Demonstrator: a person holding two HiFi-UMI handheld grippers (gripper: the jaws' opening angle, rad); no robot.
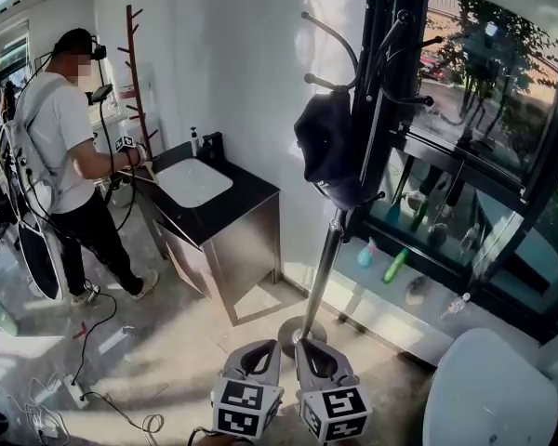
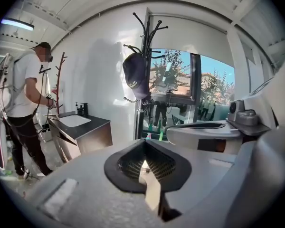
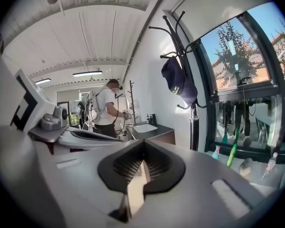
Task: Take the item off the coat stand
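Observation:
A dark navy cap (image 1: 327, 147) hangs on a hook of the black coat stand (image 1: 327, 258), whose pole goes down to a round base on the floor. The left gripper view shows the cap (image 2: 134, 75) high and ahead; the right gripper view shows the cap (image 3: 178, 82) up to the right. My left gripper (image 1: 260, 348) and right gripper (image 1: 312, 348) sit side by side low in the head view, well below the cap and touching nothing. The left gripper (image 2: 143, 163) is shut and empty. The right gripper (image 3: 141, 164) is shut too, with nothing between its pads.
A person in a white T-shirt (image 1: 65, 156) stands at a dark cabinet with a white sink (image 1: 214, 203) to the left. A wooden coat tree (image 1: 138, 72) stands behind it. A large window (image 1: 484, 110) is right of the stand, with bottles (image 1: 395, 266) at its foot. Cables (image 1: 74, 388) lie on the floor.

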